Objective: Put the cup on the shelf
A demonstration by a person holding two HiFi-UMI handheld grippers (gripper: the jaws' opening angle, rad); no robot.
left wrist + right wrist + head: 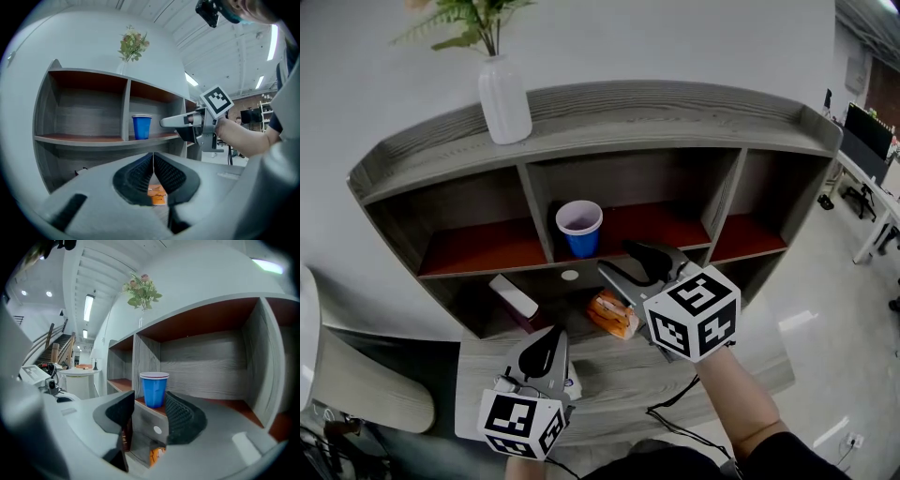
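Grey wood-grain shelf (675, 108) stands against a white wall, with two rows of compartments and red-brown boards as the upper row's floors. A grey board (619, 375) runs along its foot, at 6 o'clock in the head view.

Right gripper (614, 257): held level at the front of the upper middle compartment, pointing towards 11 o'clock in the head view. Its pads (180, 416) stand apart and pinch nothing; in its own view the shelf edge and the cup show through the gap, both beyond the tips.

Left gripper (548, 345): low over the grey board, at 7 o'clock from the right gripper. Its pads (140, 176) are pressed together along their length, with nothing caught between them.

White vase (504, 98): upright on the shelf top, at 11 o'clock from the cup, holding green sprigs.

Cup (579, 228): blue with a white rim, upright, mouth up, on the floor of the upper middle compartment. It sits close to that compartment's left divider and near the front edge, at 11 o'clock from the right gripper's tips and clear of them.

Box (514, 298): white and maroon, tilted, in the lower row at 7 o'clock from the cup.

Orange packet (612, 314): lying in the lower row at 5 o'clock from the cup, just left of the right gripper; possibly a snack wrapper, print not legible.

White dot (570, 275): on the front edge of the board below the cup.
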